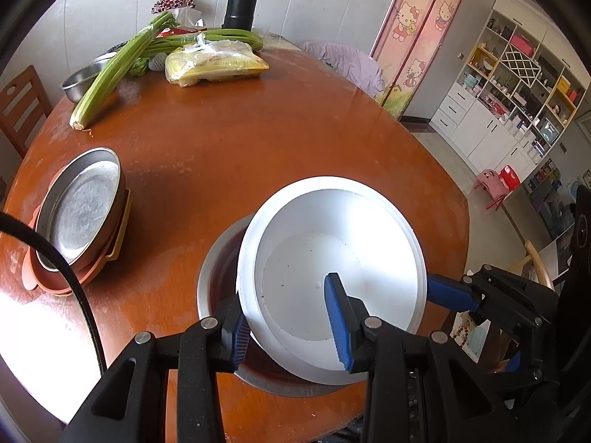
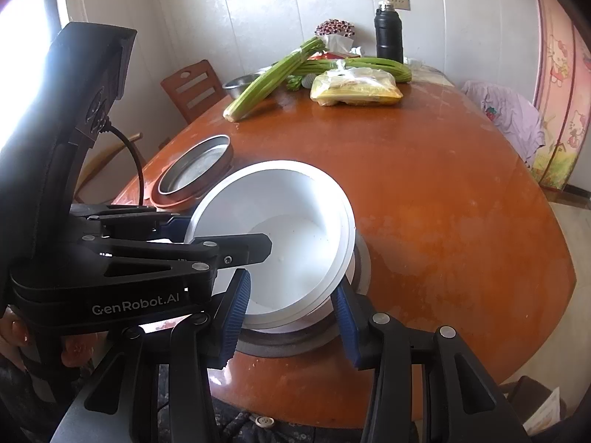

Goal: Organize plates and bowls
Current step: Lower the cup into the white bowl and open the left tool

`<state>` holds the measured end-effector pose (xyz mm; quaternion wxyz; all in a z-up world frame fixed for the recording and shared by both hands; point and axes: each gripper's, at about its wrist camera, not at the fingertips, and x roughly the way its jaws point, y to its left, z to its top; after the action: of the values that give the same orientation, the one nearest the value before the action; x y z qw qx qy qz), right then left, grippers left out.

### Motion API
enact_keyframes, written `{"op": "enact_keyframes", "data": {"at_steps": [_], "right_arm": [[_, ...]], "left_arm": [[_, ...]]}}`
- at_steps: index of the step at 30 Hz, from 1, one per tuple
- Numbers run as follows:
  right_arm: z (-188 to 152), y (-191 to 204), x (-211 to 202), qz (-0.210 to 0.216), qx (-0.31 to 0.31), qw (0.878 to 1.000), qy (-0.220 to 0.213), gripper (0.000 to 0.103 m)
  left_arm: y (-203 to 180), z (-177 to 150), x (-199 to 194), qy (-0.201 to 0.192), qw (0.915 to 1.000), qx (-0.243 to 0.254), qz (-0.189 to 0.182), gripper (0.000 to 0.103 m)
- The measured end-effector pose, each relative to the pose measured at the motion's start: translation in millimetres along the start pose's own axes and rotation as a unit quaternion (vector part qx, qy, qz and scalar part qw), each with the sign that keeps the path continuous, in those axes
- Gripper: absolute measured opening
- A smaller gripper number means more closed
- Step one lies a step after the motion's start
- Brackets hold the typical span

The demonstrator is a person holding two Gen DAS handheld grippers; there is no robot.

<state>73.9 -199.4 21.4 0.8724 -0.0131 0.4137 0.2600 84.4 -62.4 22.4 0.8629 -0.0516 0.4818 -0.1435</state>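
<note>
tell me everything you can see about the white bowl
The white bowl is round, smooth and glossy with a stepped rim; it looks like plastic or melamine. It is empty apart from tiny specks. It sits tilted inside a wider metal basin on the wooden table. The left gripper straddles its near rim, one blue pad inside; the right gripper brackets its other edge.

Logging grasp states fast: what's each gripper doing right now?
Left gripper: open, its fingers straddle the white bowl rim.
Right gripper: open, fingers either side of the bowl's edge.
</note>
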Motion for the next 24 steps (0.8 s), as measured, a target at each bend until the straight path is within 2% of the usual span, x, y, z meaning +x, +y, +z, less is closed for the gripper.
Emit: {"op": "enact_keyframes", "data": {"at_steps": [24], "right_arm": [[-4.2,1.5,4.2,-0.001,0.001,1.000,0.008,0.047]], "left_arm": [[0.6,-5.0,3.8,0.003,1.0000,0.000,0.007,0.037]]}}
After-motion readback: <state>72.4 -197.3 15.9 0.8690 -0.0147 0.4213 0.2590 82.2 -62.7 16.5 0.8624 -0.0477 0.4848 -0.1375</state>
